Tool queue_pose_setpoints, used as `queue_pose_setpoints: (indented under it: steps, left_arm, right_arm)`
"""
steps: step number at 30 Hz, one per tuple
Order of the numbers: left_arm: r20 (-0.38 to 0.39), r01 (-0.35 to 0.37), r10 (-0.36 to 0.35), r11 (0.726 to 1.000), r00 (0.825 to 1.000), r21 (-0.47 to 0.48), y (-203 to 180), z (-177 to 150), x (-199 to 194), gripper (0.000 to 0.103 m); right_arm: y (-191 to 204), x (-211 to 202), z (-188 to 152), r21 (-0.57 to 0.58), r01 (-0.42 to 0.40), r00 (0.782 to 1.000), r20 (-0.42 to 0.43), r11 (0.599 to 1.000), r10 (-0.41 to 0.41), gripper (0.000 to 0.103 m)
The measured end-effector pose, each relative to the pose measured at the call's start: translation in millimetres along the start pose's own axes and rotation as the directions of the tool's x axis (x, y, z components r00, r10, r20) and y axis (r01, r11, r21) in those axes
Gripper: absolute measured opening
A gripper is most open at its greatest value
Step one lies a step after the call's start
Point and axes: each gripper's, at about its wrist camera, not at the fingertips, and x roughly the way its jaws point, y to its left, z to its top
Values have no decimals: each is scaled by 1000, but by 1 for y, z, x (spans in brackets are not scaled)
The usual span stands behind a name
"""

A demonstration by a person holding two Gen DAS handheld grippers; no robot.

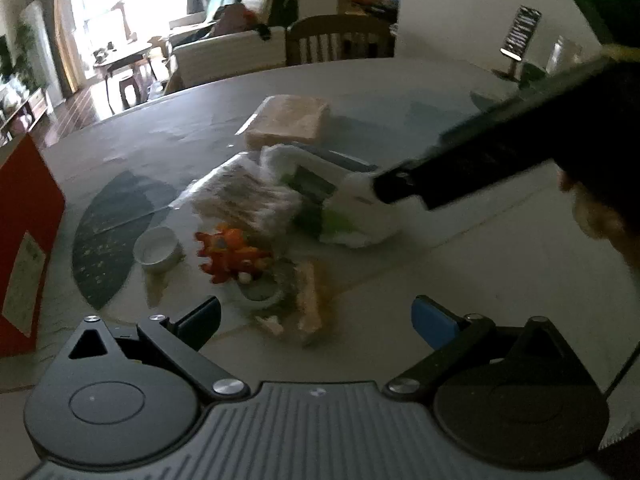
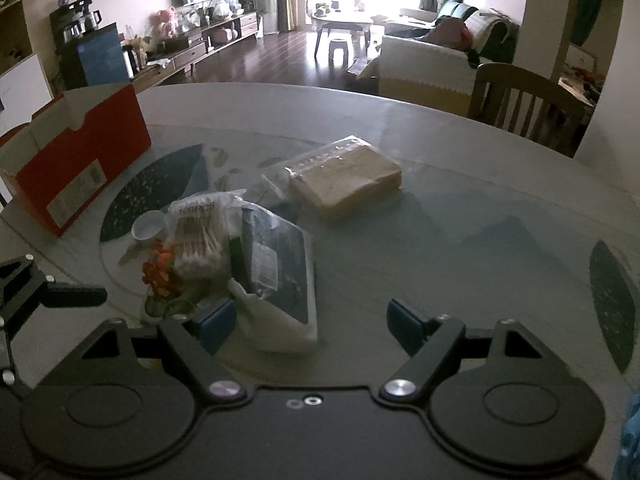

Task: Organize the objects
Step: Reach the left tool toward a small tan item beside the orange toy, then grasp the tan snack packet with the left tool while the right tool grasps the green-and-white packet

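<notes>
1. Left wrist view: the left gripper [image 1: 316,322] is hanging over the table [image 1: 460,272] with its jaws apart and nothing between them. The clutter is lying just ahead: an orange toy [image 1: 230,254], a white cup [image 1: 157,249] to its left, a swab pack [image 1: 248,196] beyond, and a tan block [image 1: 290,120] farthest off.
2. The right gripper's dark body is reaching in from the right, its tip at a white pouch [image 1: 352,216]; motion blur is hiding whether it is touching. A red box [image 1: 26,236] is standing at the left edge, cut off.
3. Right wrist view: the right gripper [image 2: 310,324] is spread wide, empty, with the pouch [image 2: 280,280] lying between its fingers, nearer the left one [image 2: 216,320]. Its long axis is running away from the camera, leaning slightly left.
4. So the right gripper looks nearer the pouch. The box [image 2: 80,160], open-topped, is sitting well to the left, likely the destination. The toy [image 2: 160,272] is partly hidden.
</notes>
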Motion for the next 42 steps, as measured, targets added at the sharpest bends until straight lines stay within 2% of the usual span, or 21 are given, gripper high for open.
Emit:
queue_pose_setpoints:
  steps: [1, 5, 6, 14, 17, 19, 20, 22, 23, 24, 25, 27, 30, 33, 36, 42]
  left_arm:
    - [-2, 2, -2, 1000, 1000, 14, -4, -1, 1, 98]
    - [-24, 20, -19, 999, 1000, 40, -12, -4, 4, 72]
    - [-31, 22, -21, 999, 999, 45, -15, -4, 6, 69]
    - [-44, 1, 2, 998, 999, 63, -21, -4, 16, 68]
    - [-77, -7, 12, 998, 997, 60, -21, 0, 23, 55]
    - [-81, 1, 2, 999, 997, 39, -20, 2, 24, 53]
    - [-84, 3, 0, 999, 996, 37, -20, 3, 24, 52]
    - [-85, 2, 1, 999, 996, 37, -20, 4, 24, 48]
    - [-87, 7, -4, 999, 996, 34, -20, 5, 24, 41]
    - [-88, 12, -9, 999, 996, 30, -20, 5, 24, 33]
    - [-90, 14, -11, 1000, 996, 28, -20, 6, 23, 31]
    - [-92, 9, -7, 1000, 996, 26, -20, 5, 22, 28]
    - [-93, 10, -9, 1000, 996, 10, -18, 5, 23, 21]
    - [-94, 12, -13, 1000, 996, -2, -17, 4, 22, 20]
    - [-90, 27, -30, 999, 996, -26, -13, 3, 17, 20]
    - [-70, 47, -50, 998, 996, -52, -7, 4, 7, 19]
  right_arm:
    - [0, 1, 0, -3, -3, 1000, 0, 1000, 3, 81]
    - [2, 6, 3, -28, -19, 1000, 1, 999, 19, 81]
    - [3, 7, 3, -35, -22, 1000, 2, 999, 22, 81]
    - [7, 25, 8, -59, -28, 1000, -17, 998, 27, 81]
    - [7, 33, 9, -66, -27, 999, -26, 997, 25, 80]
    - [7, 37, 10, -71, -26, 999, -28, 997, 24, 79]
    - [8, 38, 10, -71, -26, 999, -28, 997, 24, 77]
    - [9, 41, 11, -73, -34, 999, -34, 997, 32, 64]
    - [9, 42, 11, -75, -37, 999, -39, 997, 34, 55]
    - [9, 44, 11, -74, -41, 998, -45, 996, 38, 53]
    - [10, 45, 11, -75, -41, 998, -46, 996, 37, 51]
    - [12, 46, 11, -82, -38, 998, -44, 996, 34, 40]
    - [12, 45, 10, -81, -33, 999, -40, 996, 30, 33]
    - [10, 40, 10, -67, -26, 999, -30, 997, 24, 23]
    - [7, 33, 8, -47, -14, 1000, -24, 999, 13, 17]
    - [-2, 11, -1, 32, -13, 1000, -15, 999, 13, 16]
